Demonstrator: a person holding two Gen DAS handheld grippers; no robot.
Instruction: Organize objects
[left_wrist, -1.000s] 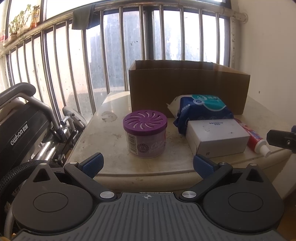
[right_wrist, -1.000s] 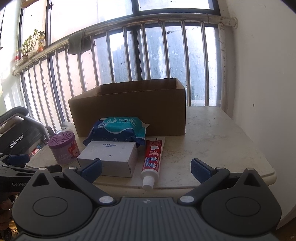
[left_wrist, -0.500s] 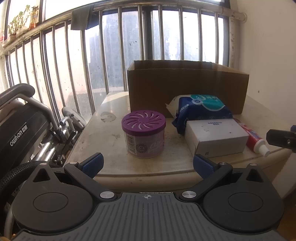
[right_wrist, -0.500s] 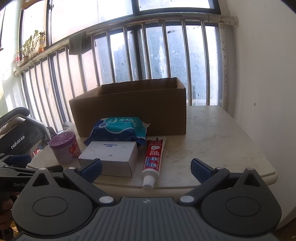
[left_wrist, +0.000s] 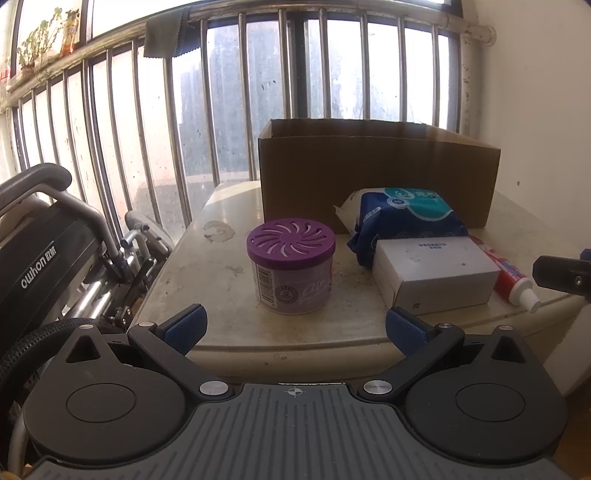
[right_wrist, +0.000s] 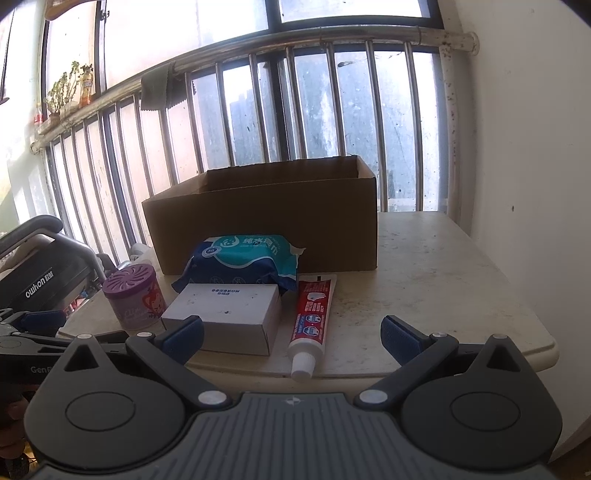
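On the pale table (left_wrist: 221, 280) stand a purple-lidded round tub (left_wrist: 291, 266), a white box (left_wrist: 432, 275), a blue and teal wipes pack (left_wrist: 406, 218) and a red toothpaste tube (left_wrist: 515, 280), all in front of an open cardboard box (left_wrist: 380, 177). My left gripper (left_wrist: 293, 328) is open and empty at the table's front edge, facing the tub. My right gripper (right_wrist: 291, 338) is open and empty, just short of the toothpaste tube (right_wrist: 312, 317) and the white box (right_wrist: 225, 314). The tub (right_wrist: 135, 301), wipes pack (right_wrist: 243, 262) and cardboard box (right_wrist: 266, 225) also show there.
A folded black wheelchair (left_wrist: 48, 254) stands left of the table. Window bars (left_wrist: 155, 147) run behind the table, and a white wall (right_wrist: 524, 166) is at the right. A green cloth (left_wrist: 166, 37) hangs on the top rail.
Both grippers have drifted slightly closer to the table; the objects have not moved and both stay open.
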